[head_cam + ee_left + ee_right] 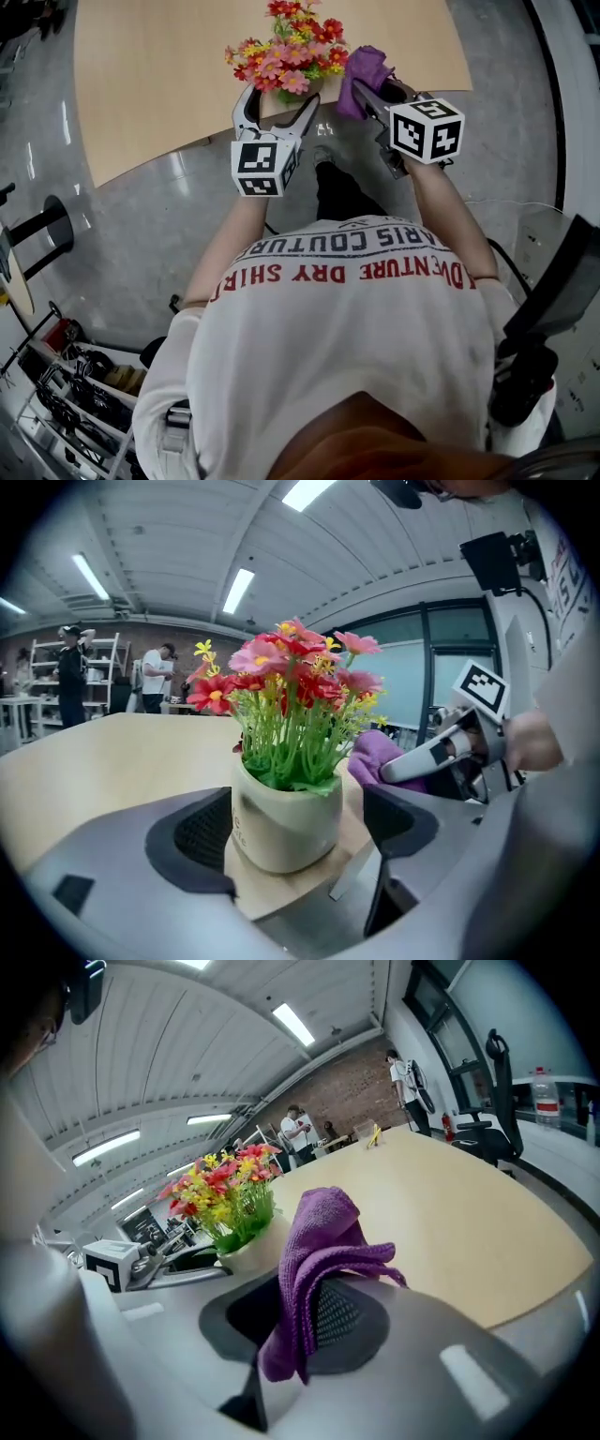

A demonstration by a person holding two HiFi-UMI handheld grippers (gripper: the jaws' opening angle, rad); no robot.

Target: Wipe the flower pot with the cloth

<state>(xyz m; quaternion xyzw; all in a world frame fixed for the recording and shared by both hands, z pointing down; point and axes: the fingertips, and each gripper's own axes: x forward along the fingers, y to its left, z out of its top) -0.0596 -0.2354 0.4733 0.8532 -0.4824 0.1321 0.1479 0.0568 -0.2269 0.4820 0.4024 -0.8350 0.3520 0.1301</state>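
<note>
A cream flower pot [286, 822] with red, pink and yellow flowers [286, 47] stands near the front edge of the wooden table [159, 75]. My left gripper [279, 101] is open, one jaw on each side of the pot. In the left gripper view a gap shows between the pot and the right pad [398, 817]. My right gripper [364, 89] is shut on a purple cloth [319, 1241], which hangs bunched between its jaws just to the right of the pot. In the right gripper view the pot [248, 1251] and the left gripper [159, 1265] lie to the left of the cloth.
The pot is close to the table's curved front edge [206, 142], with grey floor below. Shelves of cables [75, 394] stand at the lower left. A black chair [492, 1101] and people [298, 1133] are far behind the table.
</note>
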